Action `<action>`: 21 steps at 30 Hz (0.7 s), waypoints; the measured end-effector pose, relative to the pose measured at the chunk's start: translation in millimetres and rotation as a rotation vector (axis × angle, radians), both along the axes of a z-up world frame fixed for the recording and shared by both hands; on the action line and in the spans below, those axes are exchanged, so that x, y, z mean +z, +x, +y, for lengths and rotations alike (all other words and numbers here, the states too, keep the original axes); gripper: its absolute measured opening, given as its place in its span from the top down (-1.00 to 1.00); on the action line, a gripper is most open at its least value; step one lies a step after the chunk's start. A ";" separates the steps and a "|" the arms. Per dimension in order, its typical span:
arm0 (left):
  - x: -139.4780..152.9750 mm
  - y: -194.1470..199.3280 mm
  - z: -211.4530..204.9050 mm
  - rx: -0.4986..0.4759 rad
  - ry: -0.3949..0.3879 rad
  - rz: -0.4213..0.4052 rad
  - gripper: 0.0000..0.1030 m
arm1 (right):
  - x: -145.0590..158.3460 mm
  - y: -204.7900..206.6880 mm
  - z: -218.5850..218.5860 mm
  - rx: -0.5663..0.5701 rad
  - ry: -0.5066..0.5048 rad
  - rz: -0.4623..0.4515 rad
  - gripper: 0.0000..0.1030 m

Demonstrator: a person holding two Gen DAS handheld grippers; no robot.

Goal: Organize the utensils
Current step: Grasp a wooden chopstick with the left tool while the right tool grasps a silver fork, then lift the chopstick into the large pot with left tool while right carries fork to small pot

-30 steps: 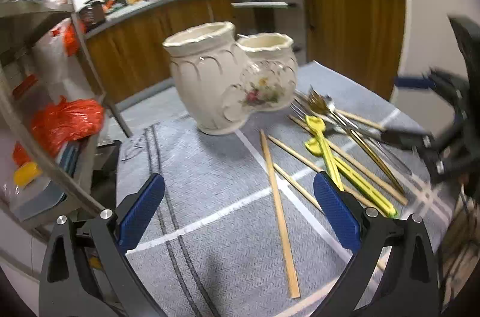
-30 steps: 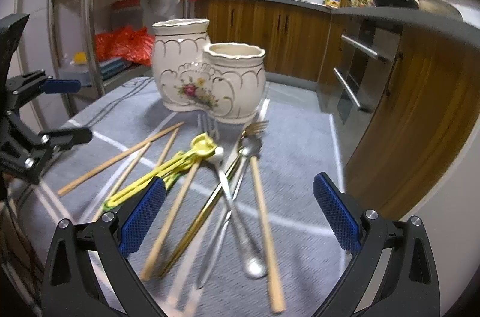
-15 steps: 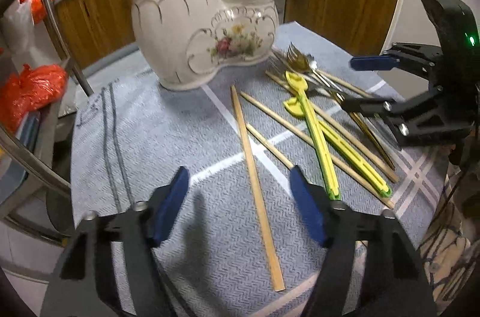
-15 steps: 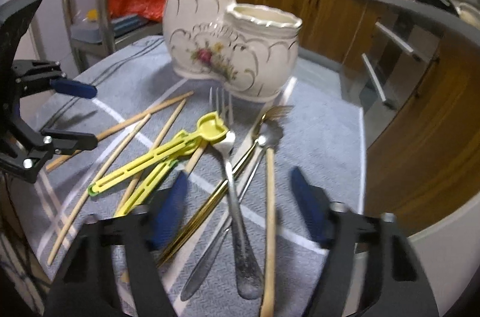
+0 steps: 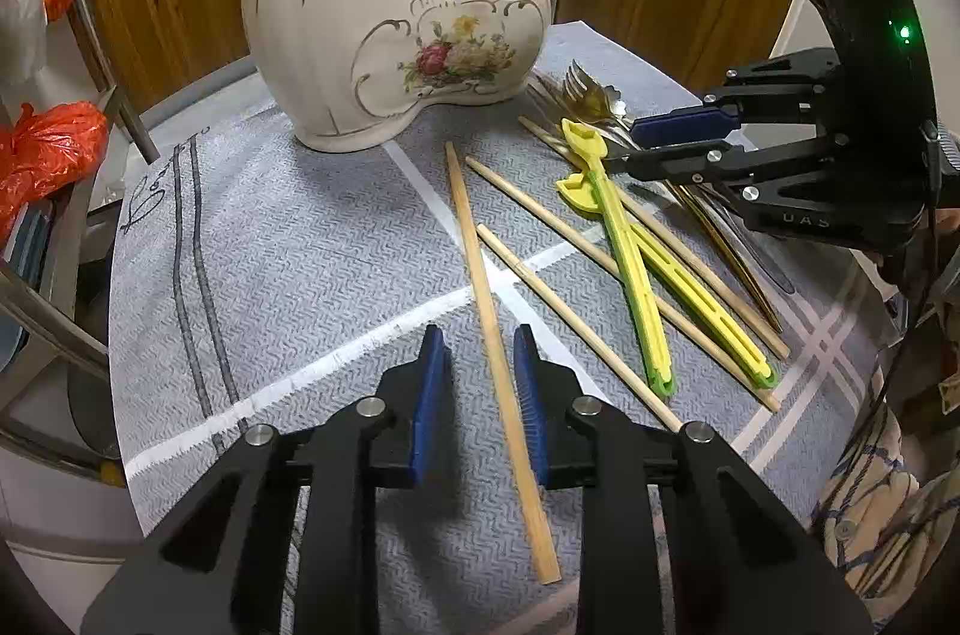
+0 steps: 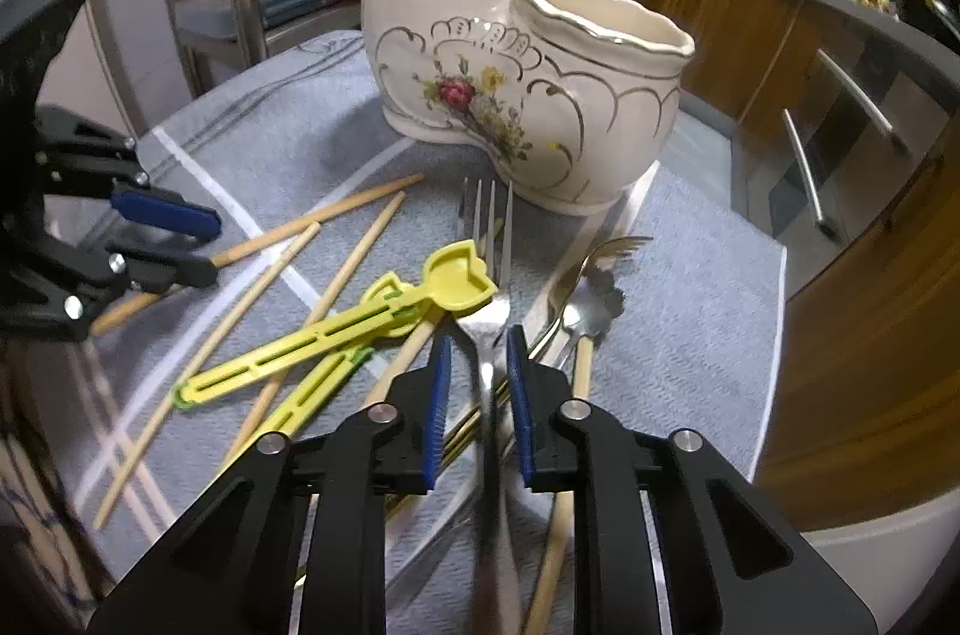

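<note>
Left gripper (image 5: 477, 365) jaws are closing around a light, stiff wooden chopstick (image 5: 489, 329), low centre; right gripper (image 6: 477, 365) jaws are closing around a slippery steel fork (image 6: 491, 287) neck. Neither pinches yet.

Black hand-held gripper (image 5: 480, 365), blue pads (image 5: 429, 395), silver screws.

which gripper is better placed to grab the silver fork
Right. The right gripper already straddles the silver fork at its neck, jaws closing around it. The left gripper is closing around a wooden chopstick on the far side of the yellow tongs from the fork.
</note>
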State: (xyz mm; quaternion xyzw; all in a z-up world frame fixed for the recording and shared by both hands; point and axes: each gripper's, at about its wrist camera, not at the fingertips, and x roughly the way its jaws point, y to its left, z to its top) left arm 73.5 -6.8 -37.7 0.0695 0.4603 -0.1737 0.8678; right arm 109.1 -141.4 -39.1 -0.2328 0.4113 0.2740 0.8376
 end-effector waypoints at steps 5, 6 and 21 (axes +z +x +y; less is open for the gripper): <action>0.3 8.9 -4.8 -0.010 0.019 0.005 0.59 | -4.3 4.2 16.6 0.047 -0.101 0.040 0.66; 0.4 10.3 -5.9 -0.013 0.024 0.005 0.60 | -4.0 6.9 18.5 0.039 -0.107 0.058 0.66; -1.7 27.6 -14.1 0.021 0.016 -0.046 0.89 | 4.0 -4.8 5.9 -0.034 0.055 -0.020 0.88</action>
